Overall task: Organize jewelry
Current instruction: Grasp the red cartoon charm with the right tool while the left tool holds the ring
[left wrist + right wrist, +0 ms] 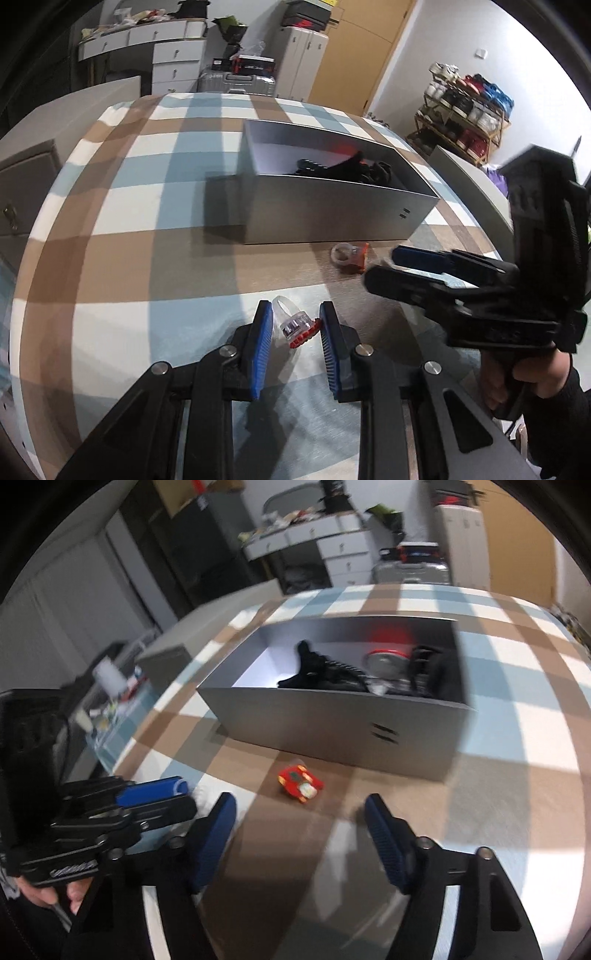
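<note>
My left gripper [294, 306] is shut on a clear plastic ring with a red top [297, 328], held between its blue pads above the checked tablecloth. A second ring with a red top [300, 782] lies on the cloth in front of the grey open box [332, 731]. My right gripper [299, 805] is open just short of this ring, nothing between its fingers. In the left wrist view the right gripper [382, 266] comes in from the right, its tips beside that ring [349, 258]. The box [332, 210] holds dark items and something red.
The table's checked cloth [147, 221] spreads wide left of the box. A person's hand [517, 376] grips the right tool's handle. A smaller grey box [162, 664] and clutter sit off the table's left side. Drawers, a suitcase and a shoe rack [465, 107] stand behind.
</note>
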A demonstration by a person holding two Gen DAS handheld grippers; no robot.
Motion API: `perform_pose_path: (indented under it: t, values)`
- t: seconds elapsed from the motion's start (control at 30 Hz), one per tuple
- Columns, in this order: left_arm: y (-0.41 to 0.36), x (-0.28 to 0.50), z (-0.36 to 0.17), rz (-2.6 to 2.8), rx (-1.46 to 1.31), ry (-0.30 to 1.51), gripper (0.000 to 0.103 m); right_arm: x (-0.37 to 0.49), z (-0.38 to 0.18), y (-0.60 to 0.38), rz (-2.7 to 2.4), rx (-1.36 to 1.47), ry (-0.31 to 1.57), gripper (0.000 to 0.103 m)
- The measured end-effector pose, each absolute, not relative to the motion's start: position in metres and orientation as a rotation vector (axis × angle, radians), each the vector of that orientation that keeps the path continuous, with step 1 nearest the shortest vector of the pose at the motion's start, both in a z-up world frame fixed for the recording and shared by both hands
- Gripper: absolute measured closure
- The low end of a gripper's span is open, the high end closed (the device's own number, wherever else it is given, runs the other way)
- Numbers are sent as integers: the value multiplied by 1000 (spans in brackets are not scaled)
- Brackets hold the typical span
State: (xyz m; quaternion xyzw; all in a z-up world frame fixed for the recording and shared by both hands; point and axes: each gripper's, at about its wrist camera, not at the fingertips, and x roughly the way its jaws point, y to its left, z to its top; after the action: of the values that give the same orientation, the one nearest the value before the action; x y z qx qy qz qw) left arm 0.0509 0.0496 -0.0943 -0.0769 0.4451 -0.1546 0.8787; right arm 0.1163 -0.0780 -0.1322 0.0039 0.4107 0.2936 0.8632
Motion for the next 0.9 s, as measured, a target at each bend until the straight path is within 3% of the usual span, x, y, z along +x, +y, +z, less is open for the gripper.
perform_pose_path:
  t: [0.07,0.27,0.47,0.9]
  values:
    - [54,50,-95,-316,-173,930,83,120,-133,-67,606,-40,870,54]
    - [66,50,-99,-294,-194,935,83,124,-137,-54,550,-137,861,55]
    - [74,50,-103,-283,-207,931,83,123,-136,-51,514,-202,843,80]
    - [78,44,-99,-261,-196,927,83,108,-116,-71,528,-135,780,83]
